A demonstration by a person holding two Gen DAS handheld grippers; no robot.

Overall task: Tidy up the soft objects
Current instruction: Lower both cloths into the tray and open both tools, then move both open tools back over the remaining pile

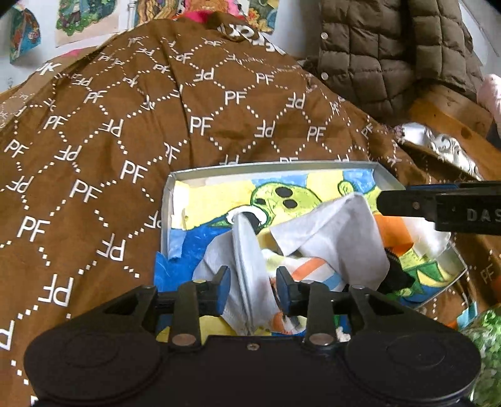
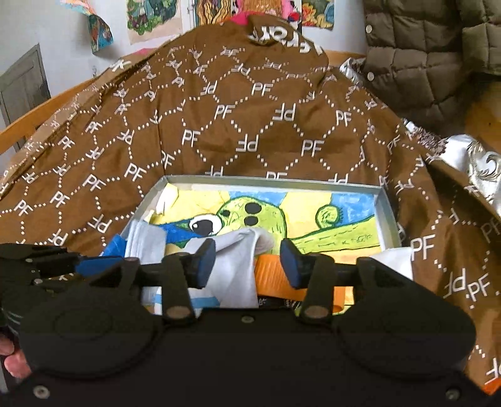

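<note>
A shallow grey box sits on a brown cloth printed with white "PF" letters, and its floor is covered by a bright drawing of a green cartoon creature on yellow and blue. The soft things lie in the near part of this box: a pale grey cloth, crumpled and partly standing up in a ridge, over an orange-and-white striped piece and a folded orange piece. The left claw hangs low over the box with its jaws parted — the ridge of grey cloth rises between its blue pads, which do not press on it. The right claw is likewise spread, a fold of the same grey cloth lying between its fingers without being pinched; in the left wrist view its dark finger reaches in from the right edge above the box. A quilted olive jacket is heaped behind on the wooden surface, beside a silvery patterned fabric, and colourful drawings hang on the wall.
</note>
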